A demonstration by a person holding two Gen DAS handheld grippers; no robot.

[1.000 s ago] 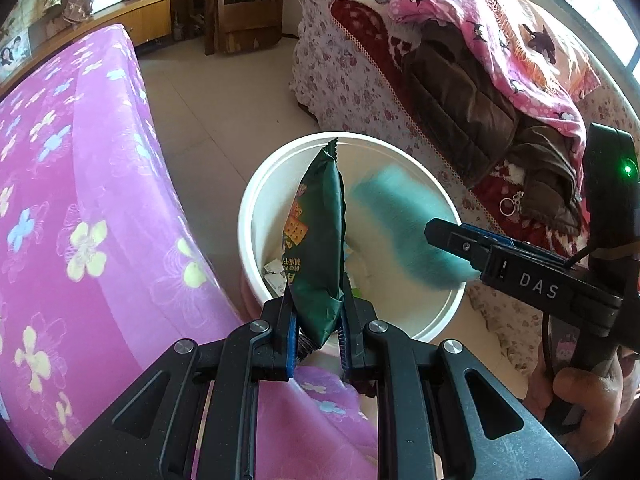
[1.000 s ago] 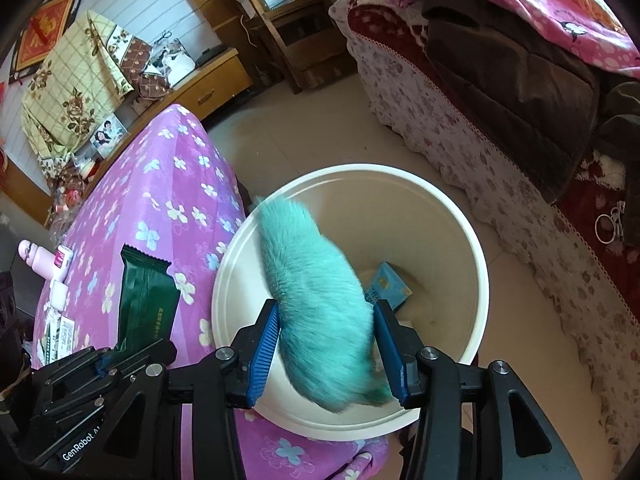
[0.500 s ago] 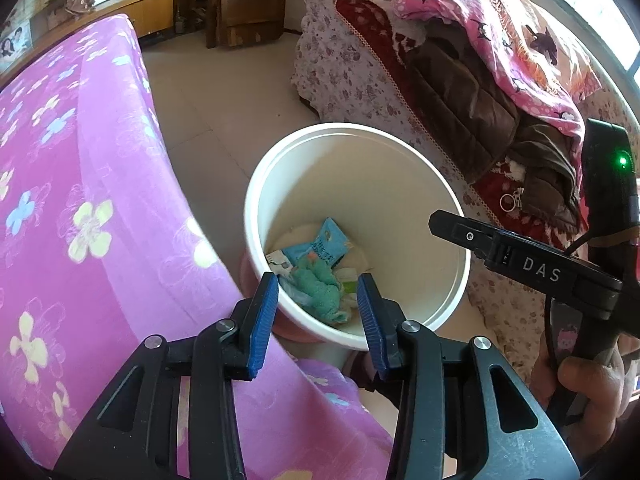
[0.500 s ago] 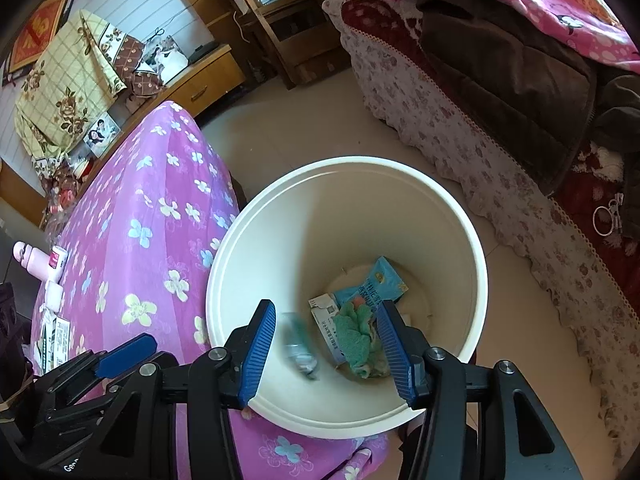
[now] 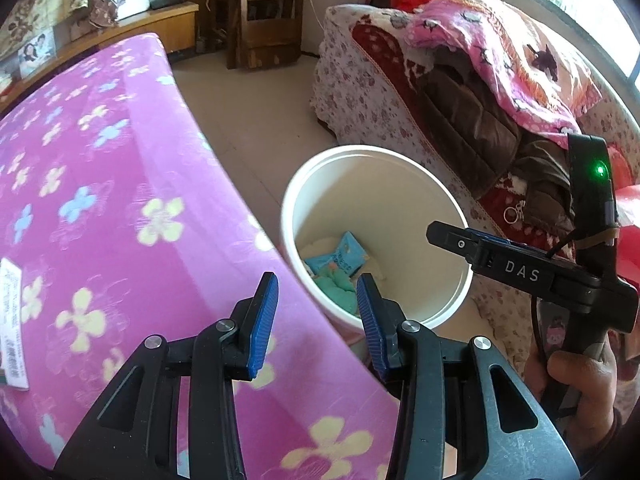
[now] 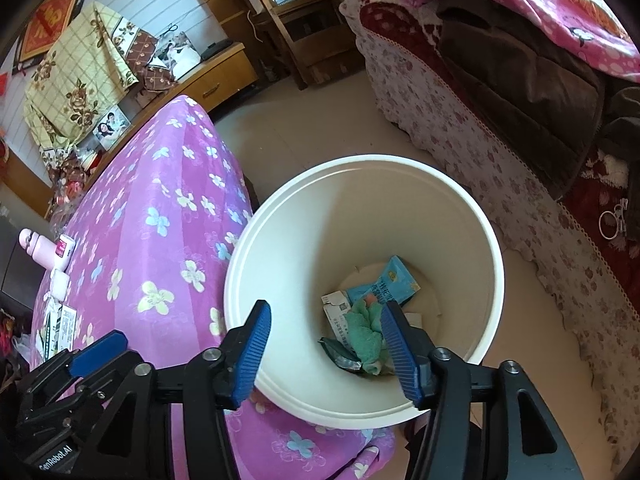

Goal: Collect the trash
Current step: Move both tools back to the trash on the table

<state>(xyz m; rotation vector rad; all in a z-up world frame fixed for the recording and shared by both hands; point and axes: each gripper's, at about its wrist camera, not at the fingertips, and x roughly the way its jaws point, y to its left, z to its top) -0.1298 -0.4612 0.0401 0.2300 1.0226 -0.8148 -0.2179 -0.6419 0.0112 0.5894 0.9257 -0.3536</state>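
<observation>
A white trash bin [image 6: 494, 256] stands on the floor beside the pink flowered table [image 6: 160, 240]. Inside lie a teal cloth [image 6: 366, 330], a light blue wrapper [image 6: 384, 284], a dark green snack bag [image 6: 338, 354] and a white packet [image 6: 336, 308]. My right gripper [image 6: 326, 346] is open and empty above the bin's near rim. My left gripper [image 5: 316, 312] is open and empty over the table edge, with the bin [image 5: 292, 216] just beyond it. The right gripper also shows in the left wrist view [image 5: 452, 236].
A sofa [image 6: 460, 120] with blankets and a brown coat [image 5: 472, 132] stands right of the bin. On the table's far end are a pink bottle [image 6: 34, 248] and white packets [image 6: 60, 320]; a paper label [image 5: 10, 320] lies at left. A wooden chair [image 5: 256, 20] stands behind.
My left gripper let go of the green snack bag and my right gripper let go of the teal cloth; both fell into the bin. My left gripper has moved back over the table.
</observation>
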